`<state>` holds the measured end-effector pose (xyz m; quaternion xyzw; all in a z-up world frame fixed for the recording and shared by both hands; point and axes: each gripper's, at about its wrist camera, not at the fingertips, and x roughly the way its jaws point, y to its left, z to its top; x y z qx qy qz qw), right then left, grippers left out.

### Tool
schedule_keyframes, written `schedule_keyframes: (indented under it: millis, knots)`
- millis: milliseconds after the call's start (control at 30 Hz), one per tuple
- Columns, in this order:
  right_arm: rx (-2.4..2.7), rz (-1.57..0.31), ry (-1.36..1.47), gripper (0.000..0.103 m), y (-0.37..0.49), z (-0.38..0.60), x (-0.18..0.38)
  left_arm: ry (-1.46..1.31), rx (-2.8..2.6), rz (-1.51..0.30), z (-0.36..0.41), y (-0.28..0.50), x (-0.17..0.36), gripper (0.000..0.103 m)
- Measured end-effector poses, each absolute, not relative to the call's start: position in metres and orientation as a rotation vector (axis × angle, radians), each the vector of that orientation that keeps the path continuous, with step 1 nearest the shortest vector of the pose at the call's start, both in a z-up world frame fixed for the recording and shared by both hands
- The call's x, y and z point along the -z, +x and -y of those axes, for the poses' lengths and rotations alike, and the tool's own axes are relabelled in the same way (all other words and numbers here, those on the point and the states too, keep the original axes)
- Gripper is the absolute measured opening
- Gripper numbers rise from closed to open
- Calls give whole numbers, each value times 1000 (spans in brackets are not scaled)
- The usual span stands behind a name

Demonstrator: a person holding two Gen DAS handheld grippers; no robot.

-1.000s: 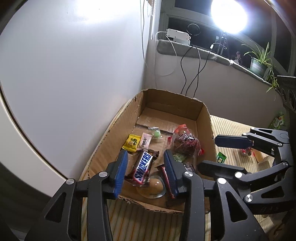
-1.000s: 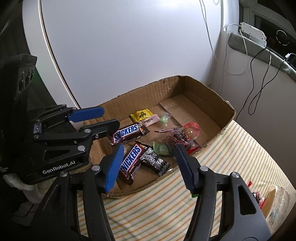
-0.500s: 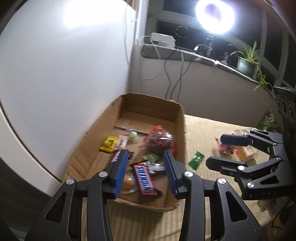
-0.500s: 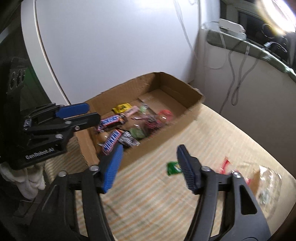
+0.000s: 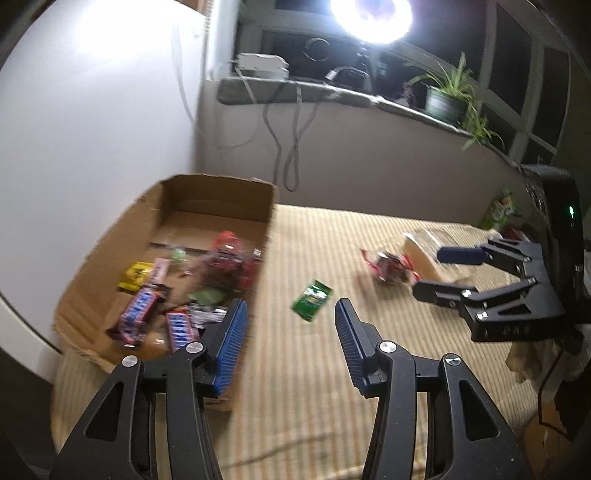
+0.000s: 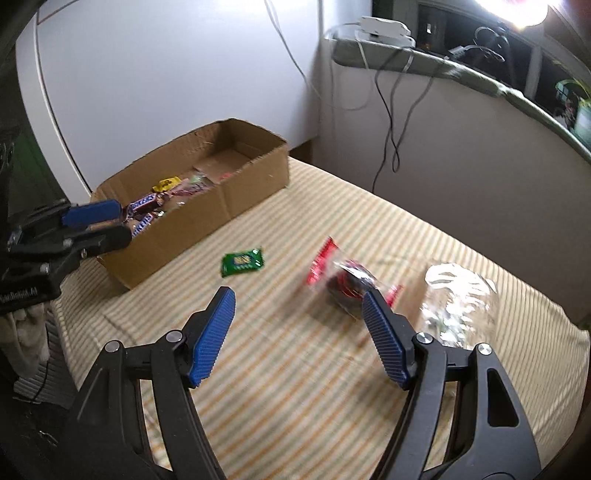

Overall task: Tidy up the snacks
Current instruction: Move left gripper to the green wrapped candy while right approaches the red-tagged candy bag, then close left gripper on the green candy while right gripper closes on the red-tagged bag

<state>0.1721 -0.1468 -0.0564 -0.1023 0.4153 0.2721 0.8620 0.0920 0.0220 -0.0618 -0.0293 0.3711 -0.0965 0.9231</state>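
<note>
A cardboard box [image 5: 221, 195] [image 6: 251, 177] on the striped cloth holds Snickers bars [image 5: 138, 314] [image 6: 144, 203], a yellow packet [image 5: 136, 275] and other snacks. A green packet [image 5: 312, 304] [image 6: 242, 262] lies on the cloth beside the box. A red-and-clear wrapped snack [image 5: 389, 266] [image 6: 347, 277] lies further right. My left gripper [image 5: 288, 332] is open and empty, above the cloth by the box's near corner; it also shows in the right wrist view [image 6: 99, 221]. My right gripper [image 6: 299, 325] is open and empty, near the red snack; it also shows in the left wrist view [image 5: 443, 273].
A clear plastic bag [image 6: 461, 295] [image 5: 428, 247] lies at the right of the cloth. A white wall stands behind the box. A window ledge [image 5: 332, 96] carries cables, a power strip and a potted plant [image 5: 447, 99]. A bright lamp [image 5: 369, 14] glares.
Both grippers have swung right, away from over the box toward the open cloth. The green packet, red snack and plastic bag have come into view. Both stay open and empty.
</note>
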Motion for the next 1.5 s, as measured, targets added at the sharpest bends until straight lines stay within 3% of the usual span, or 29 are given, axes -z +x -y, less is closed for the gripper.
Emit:
schedule_keyframes:
  millis: [533,967,1500]
  knots:
    - [-640,-966,-171,74,241,152,75,-45,269,-864,26,144,98,48]
    - [-717,-1231,-17,74,311,148,113,4,264,-916,38,176,118,48]
    - [-708,-1292,-85,74,278,139,120,-23,319,-986,38,181,125,48]
